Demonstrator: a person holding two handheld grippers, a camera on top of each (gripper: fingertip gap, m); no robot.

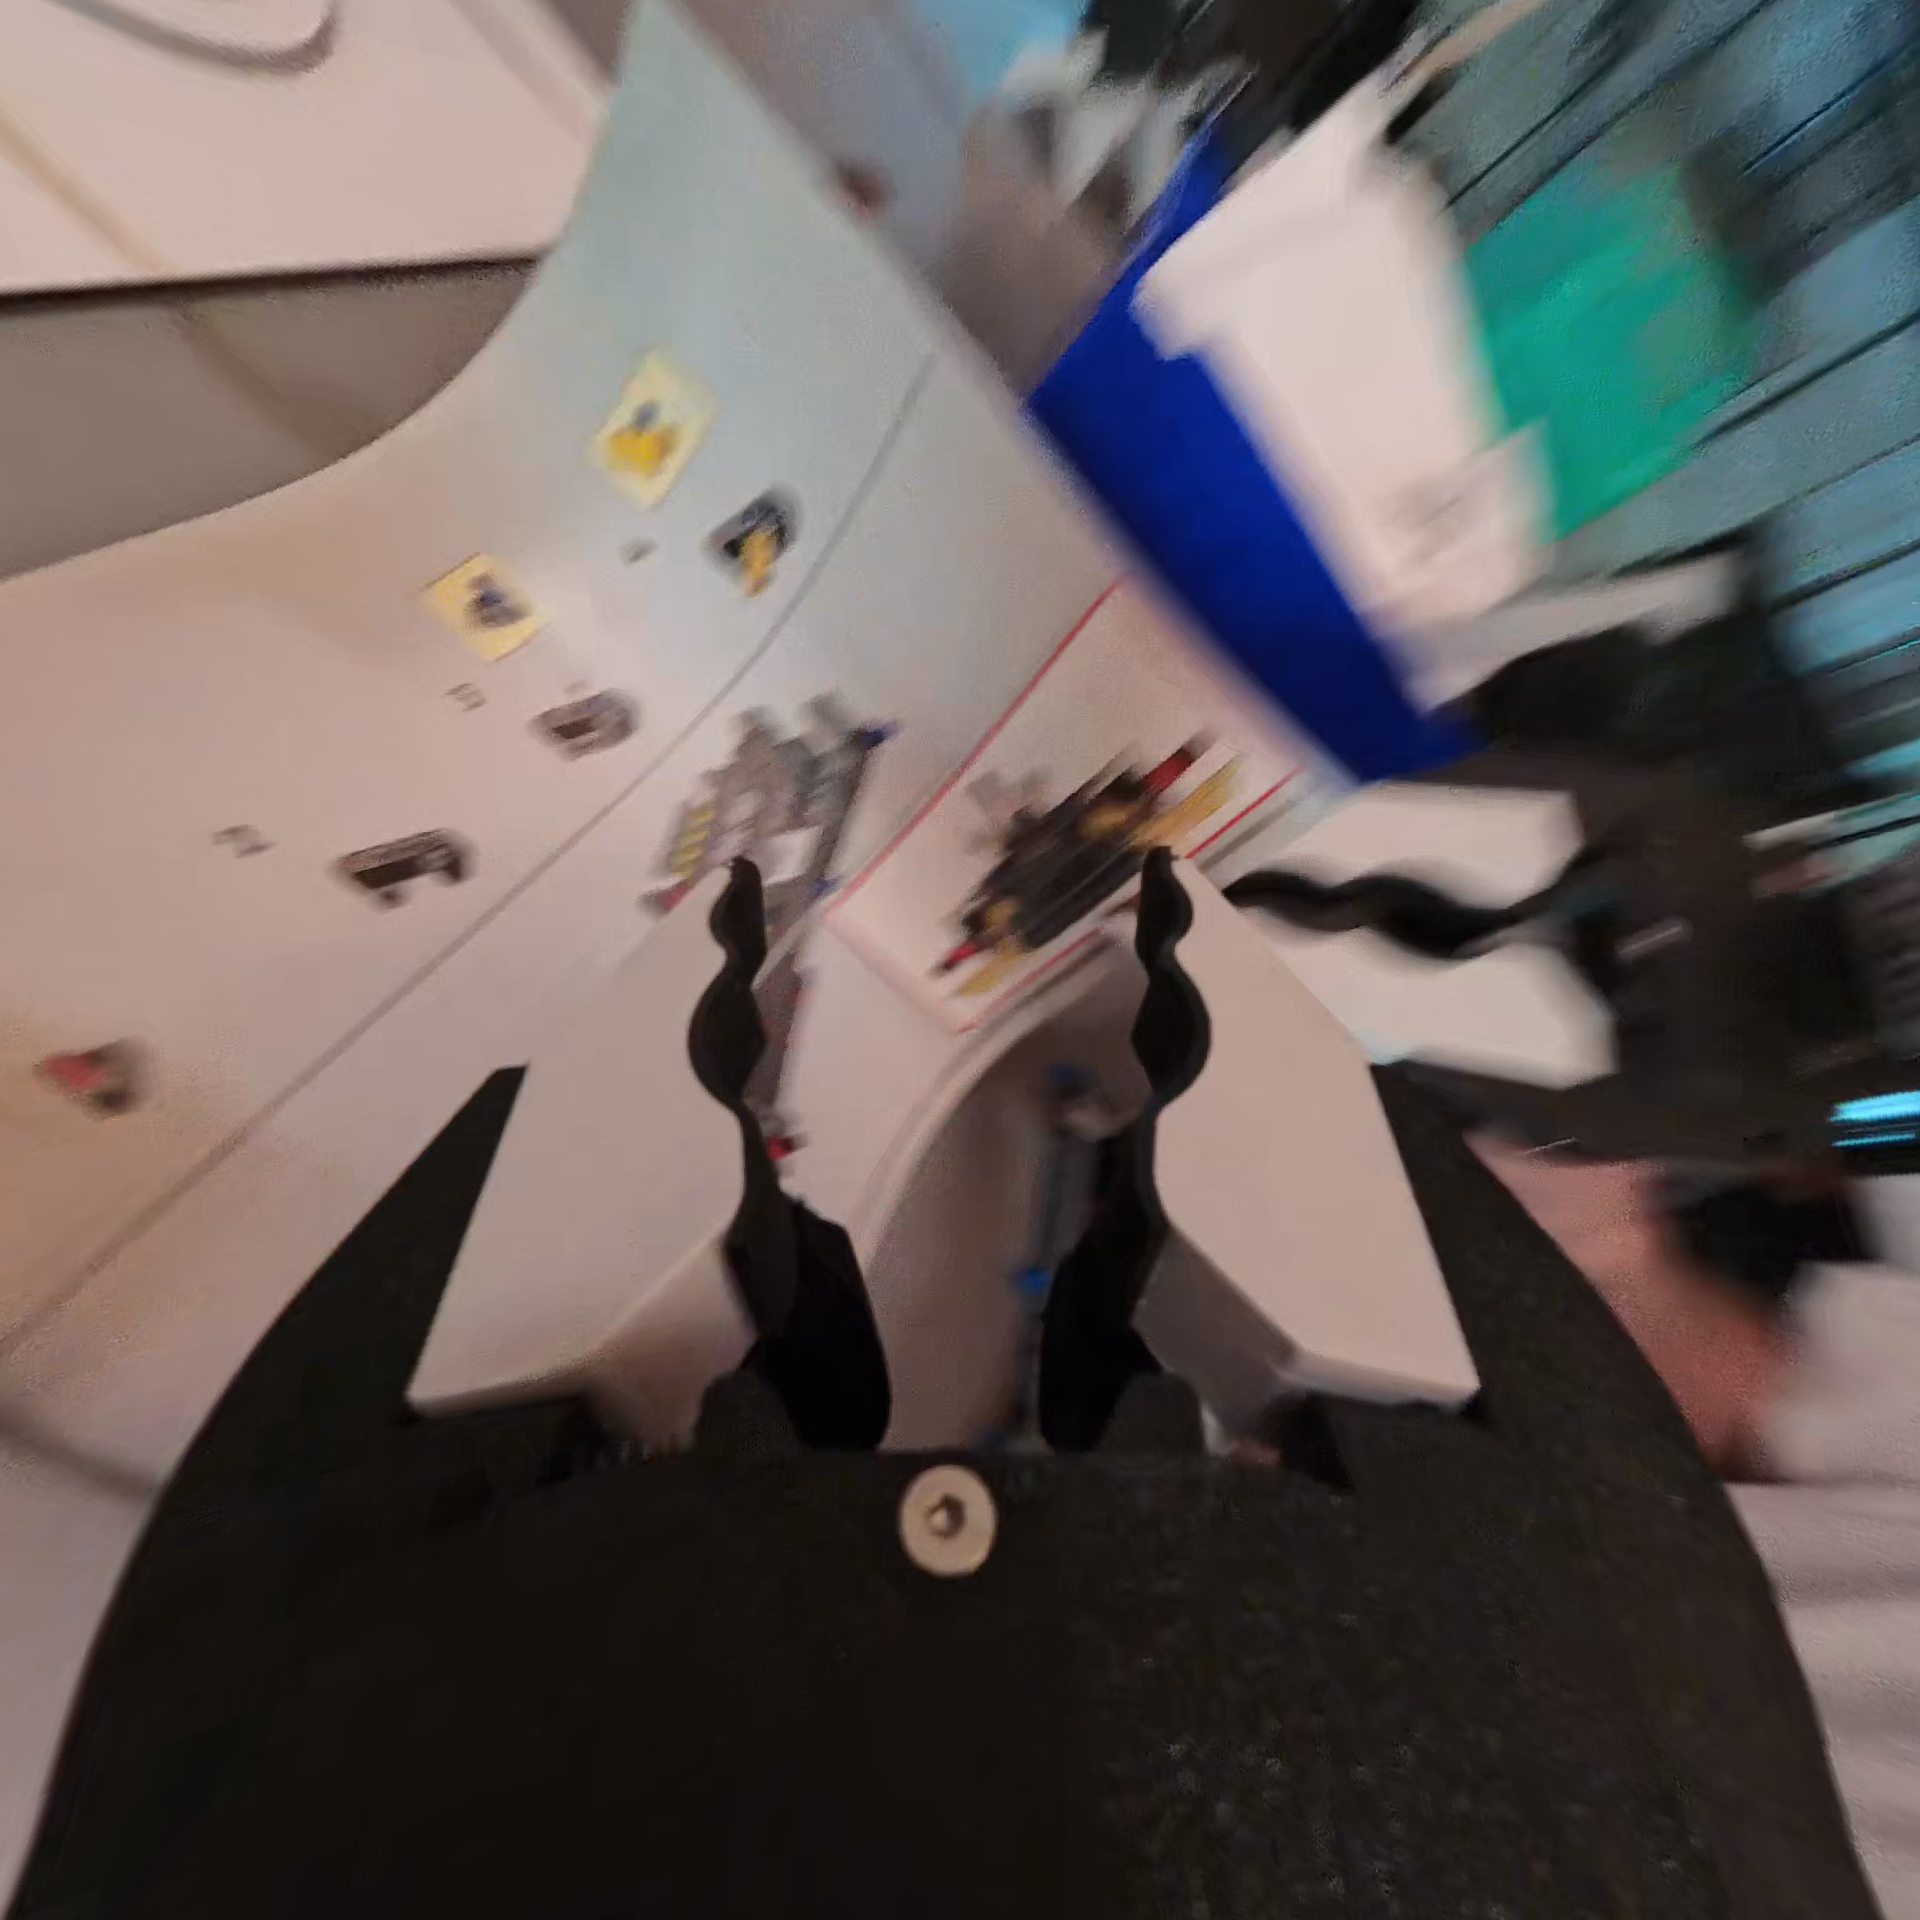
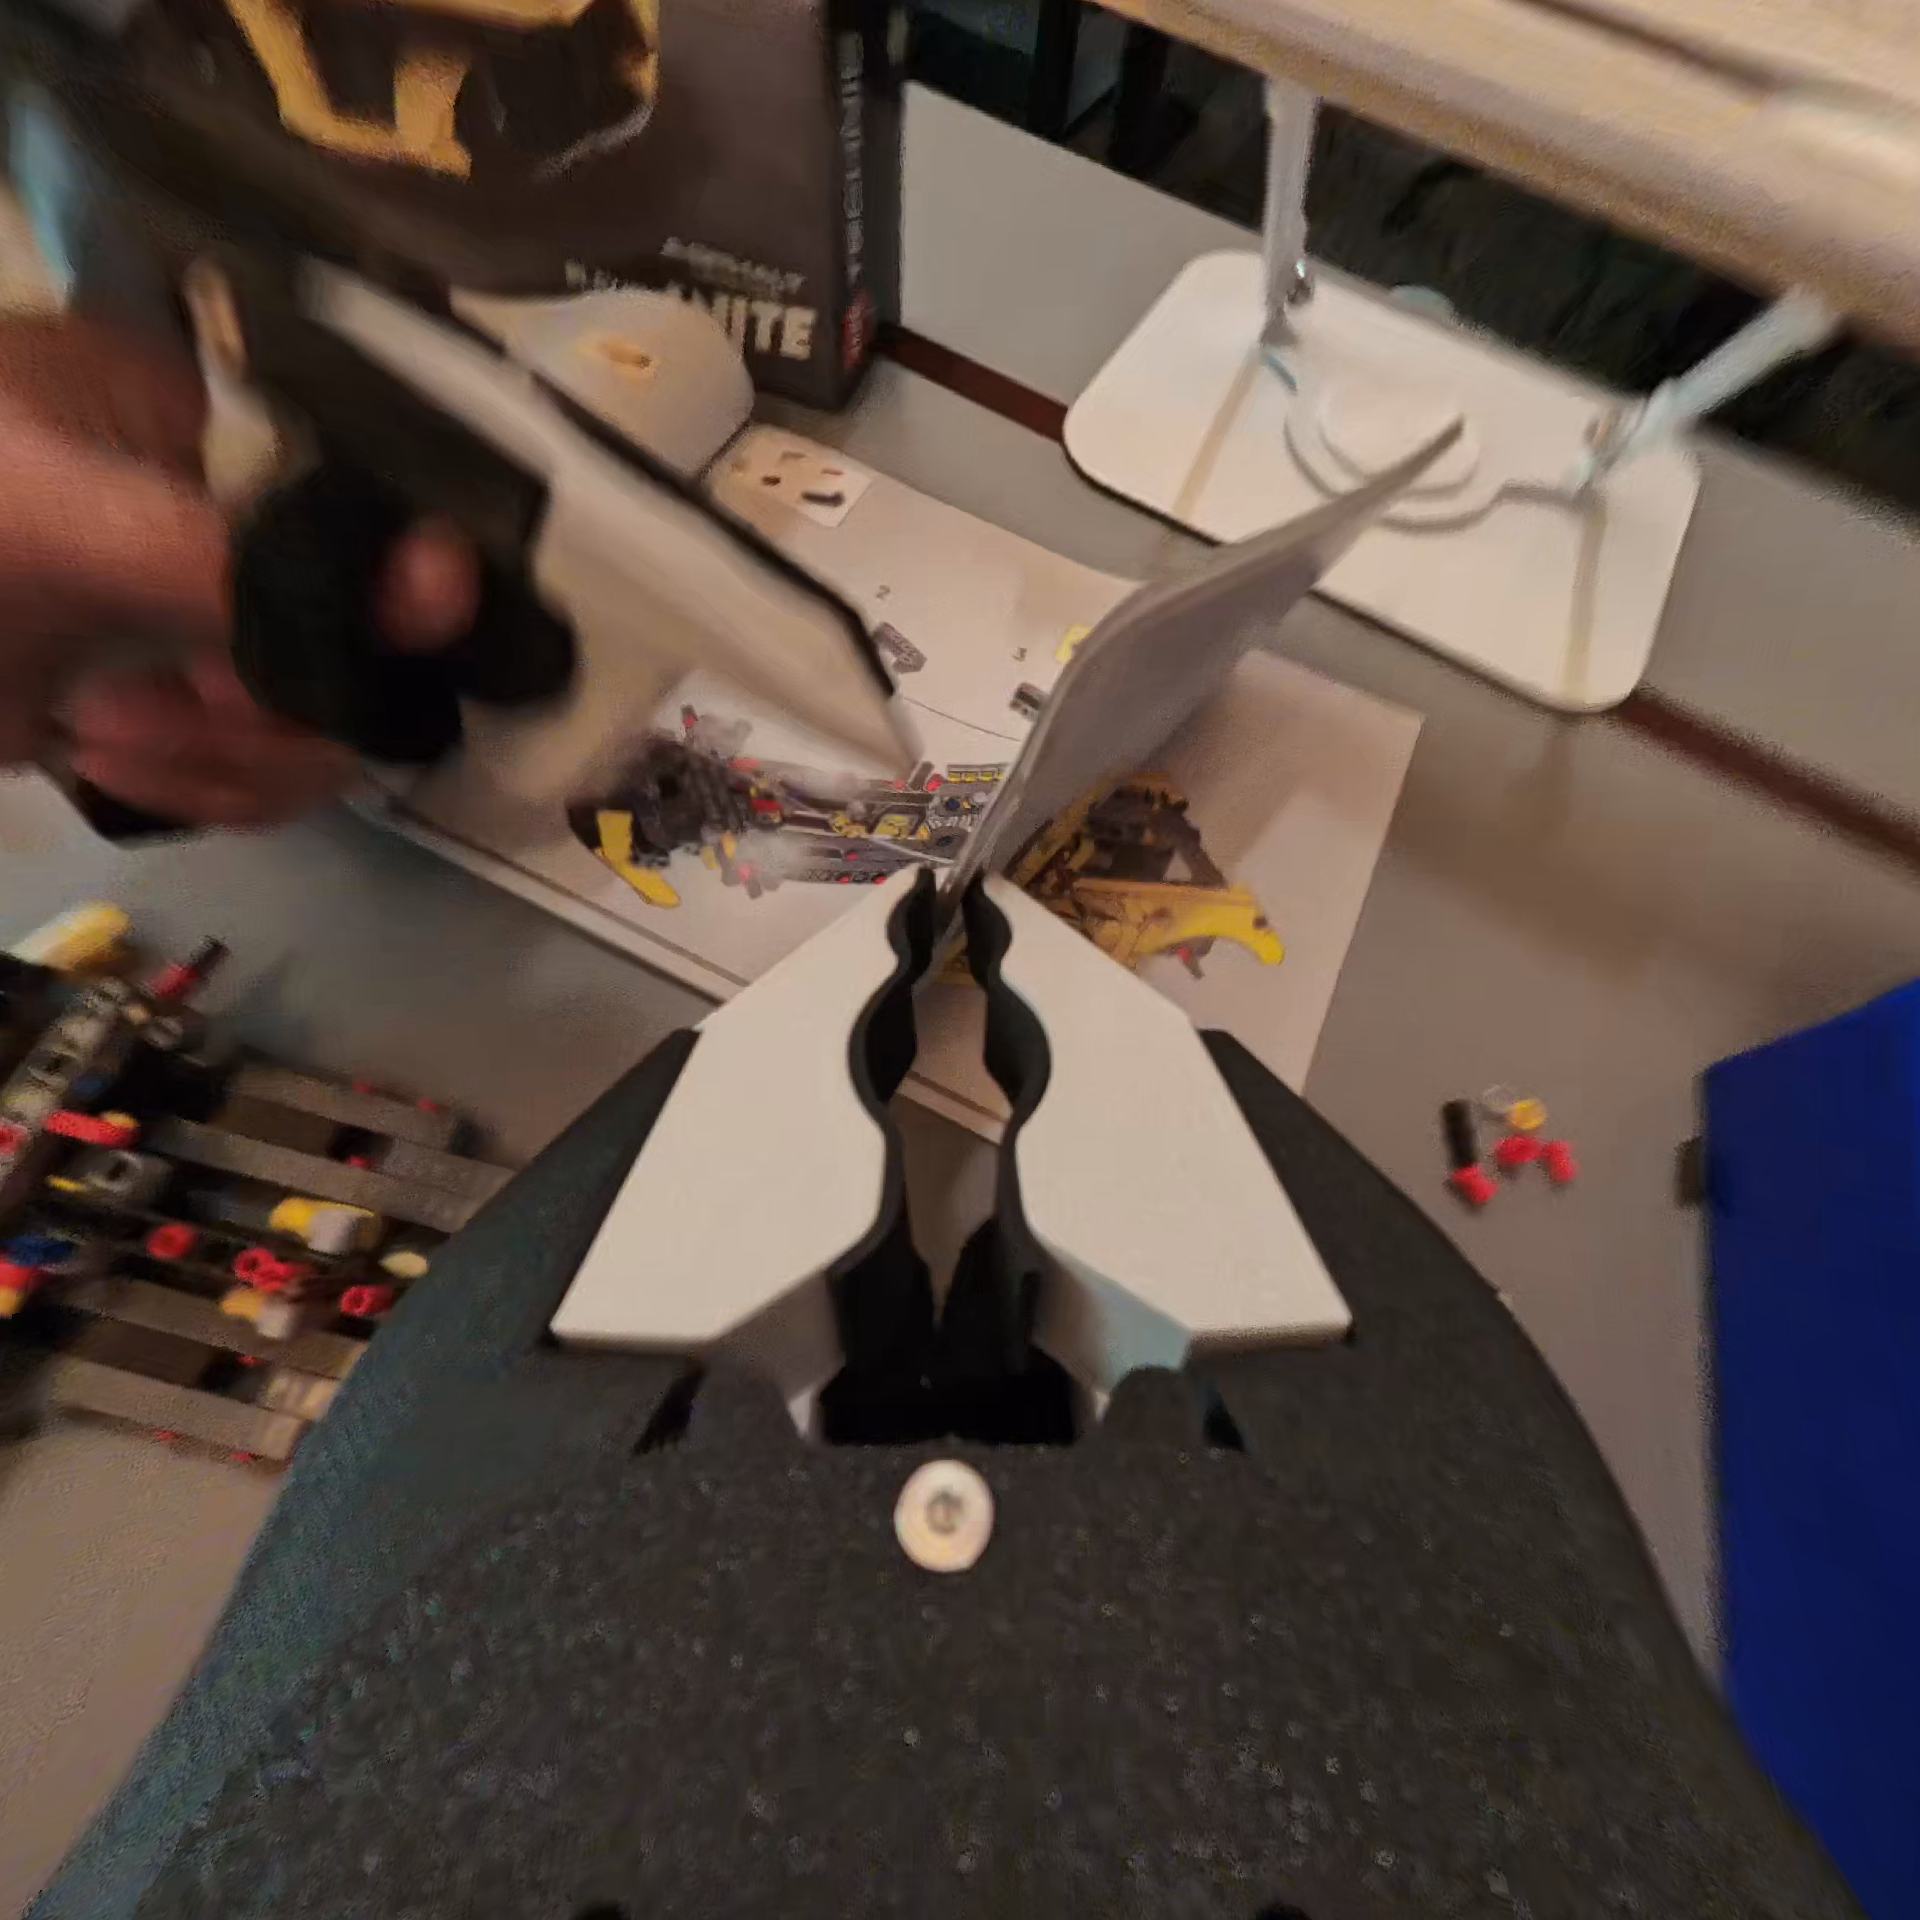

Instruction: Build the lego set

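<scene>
The instruction booklet [image 2: 1299, 790] lies open on the grey table, showing pictures of a yellow and black model. My right gripper [image 2: 948, 899] is shut on the lower edge of one page [image 2: 1143, 665] and holds that page up, curved, above the booklet. My left gripper [image 1: 951, 873] is open and empty, just above the booklet's pages [image 1: 499, 675]. In the right wrist view the left gripper [image 2: 888, 712] reaches in from the upper left, held by a hand [image 2: 94, 623]. A partly built dark model [image 2: 177, 1195] with red and yellow pins lies at the left.
A few small red, black and yellow loose pieces [image 2: 1507, 1148] lie to the right of the booklet. A blue box [image 2: 1818, 1455] stands at the right edge and also shows in the left wrist view [image 1: 1195, 520]. The dark set box [image 2: 623, 156] and a white stand base [image 2: 1371, 488] are behind. My hands' fingertips stand some 4 cm from each other. My right tips are roughly 15 cm from the partly built dark model [image 2: 177, 1195].
</scene>
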